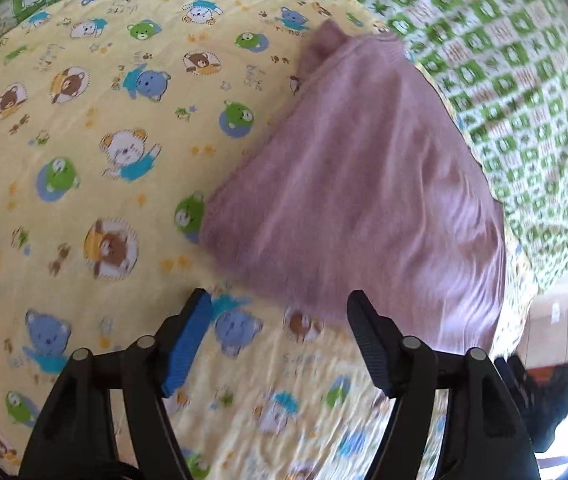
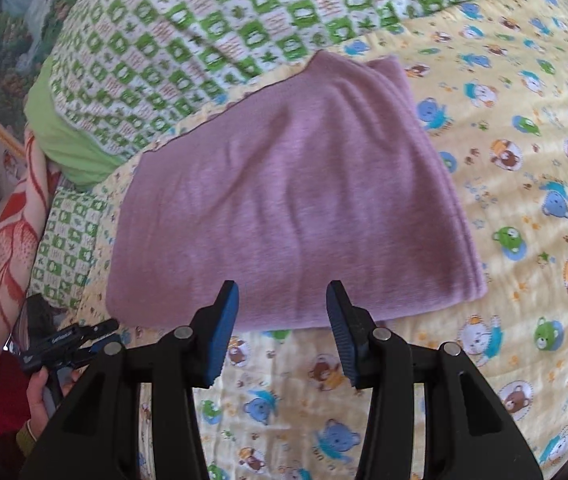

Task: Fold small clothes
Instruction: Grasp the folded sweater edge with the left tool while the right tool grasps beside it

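Observation:
A mauve-pink folded cloth [image 1: 363, 184] lies flat on the yellow bear-print sheet [image 1: 84, 160], its far edge against a green checked quilt. My left gripper [image 1: 280, 320] hovers over the sheet by the cloth's near corner. It is open, with only sheet showing between its fingers. In the right wrist view the same cloth [image 2: 291, 200] fills the middle. My right gripper [image 2: 284, 316] stands open just above its near edge, the pads apart and pressing on nothing. The left gripper [image 2: 112, 332] also shows at the lower left there, held in a hand [image 2: 40, 392].
The green-and-white checked quilt [image 2: 204, 20] is bunched along the far side of the cloth, over a green pillow [image 2: 64, 140]. An orange-and-red flowered fabric [image 2: 0, 248] hangs at the bed's left edge. Floor [image 1: 563, 304] shows past the bed's edge.

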The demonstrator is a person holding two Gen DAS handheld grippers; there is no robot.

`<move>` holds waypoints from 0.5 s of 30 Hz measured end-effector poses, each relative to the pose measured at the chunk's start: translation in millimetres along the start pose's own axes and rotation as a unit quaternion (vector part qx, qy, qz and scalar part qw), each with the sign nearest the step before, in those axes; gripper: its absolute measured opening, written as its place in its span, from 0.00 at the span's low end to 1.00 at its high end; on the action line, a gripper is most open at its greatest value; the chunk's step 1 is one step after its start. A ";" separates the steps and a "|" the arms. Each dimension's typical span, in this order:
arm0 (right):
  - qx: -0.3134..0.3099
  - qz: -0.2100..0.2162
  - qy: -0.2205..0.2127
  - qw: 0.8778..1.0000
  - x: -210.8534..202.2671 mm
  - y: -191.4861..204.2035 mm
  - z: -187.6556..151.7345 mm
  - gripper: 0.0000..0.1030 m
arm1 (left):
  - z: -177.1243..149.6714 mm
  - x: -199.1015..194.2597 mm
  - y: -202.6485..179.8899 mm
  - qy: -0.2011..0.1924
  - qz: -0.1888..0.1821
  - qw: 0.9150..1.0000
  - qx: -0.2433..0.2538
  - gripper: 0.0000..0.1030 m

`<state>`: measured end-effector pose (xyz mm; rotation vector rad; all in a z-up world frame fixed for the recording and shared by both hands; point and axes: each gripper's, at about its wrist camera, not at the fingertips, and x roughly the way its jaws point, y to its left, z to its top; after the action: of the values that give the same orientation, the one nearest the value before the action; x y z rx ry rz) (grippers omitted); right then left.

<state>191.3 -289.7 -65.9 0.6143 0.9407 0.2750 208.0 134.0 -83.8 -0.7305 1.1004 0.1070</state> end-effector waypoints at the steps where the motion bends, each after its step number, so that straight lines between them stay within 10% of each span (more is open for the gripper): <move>1: -0.003 0.002 0.001 1.000 0.1 2.5 -0.6 0.46 | 3.4 1.9 -2.0 -0.004 0.003 1.000 -0.002 0.69; 8: -0.013 0.008 0.009 1.000 3.1 10.7 -2.1 0.46 | 27.7 24.1 -4.9 -0.030 -0.003 0.998 -0.049 0.68; 12: -0.013 0.012 0.018 1.000 10.4 10.3 1.5 0.46 | 36.8 29.5 -14.7 -0.044 -0.014 0.998 -0.041 0.25; 15: -0.014 0.016 0.021 1.000 16.6 10.5 6.4 0.46 | 39.2 22.0 -30.3 -0.062 -0.011 0.998 -0.011 0.15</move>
<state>206.5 -275.7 -67.8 0.6010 0.9669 0.3301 261.5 127.8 -77.9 -0.7468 0.9737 0.1437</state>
